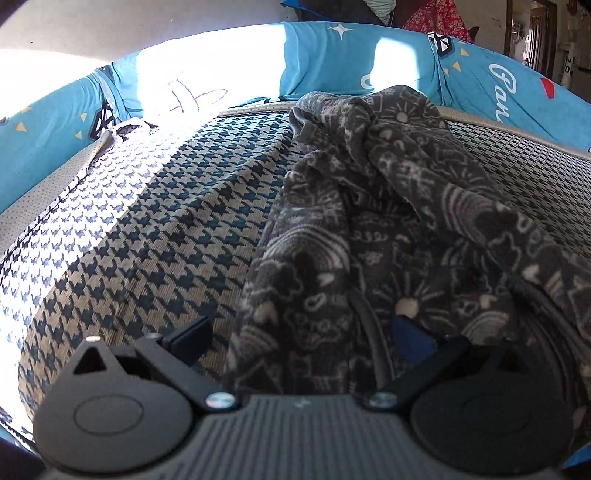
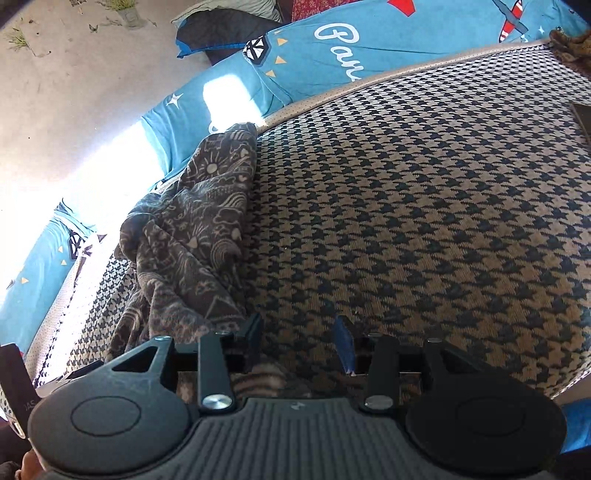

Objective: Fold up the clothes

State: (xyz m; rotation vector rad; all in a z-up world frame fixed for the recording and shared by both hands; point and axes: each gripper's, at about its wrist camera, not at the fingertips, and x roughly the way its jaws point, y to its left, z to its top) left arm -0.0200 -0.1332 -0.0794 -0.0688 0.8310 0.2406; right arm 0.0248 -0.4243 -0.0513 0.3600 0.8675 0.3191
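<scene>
A grey fleece garment (image 1: 388,229) with a pale doodle print lies crumpled on the houndstooth mat (image 1: 177,229). My left gripper (image 1: 303,332) is open, its jaws set wide. The near end of the garment lies between them and drapes over the right finger (image 1: 413,332); the pads do not press on it. In the right wrist view the same garment (image 2: 192,236) is bunched to the left. My right gripper (image 2: 299,332) hovers over the bare mat (image 2: 424,221) just right of the garment's edge. It is open, with only mat showing between its fingers.
A blue printed bedsheet (image 1: 332,55) runs along the mat's far side, with bright sun patches (image 1: 207,74) on it. A dark pillow (image 2: 221,33) lies beyond the sheet, a brown fuzzy thing (image 2: 569,44) sits at the mat's far right corner, and a dark flat object (image 2: 583,122) at the right edge.
</scene>
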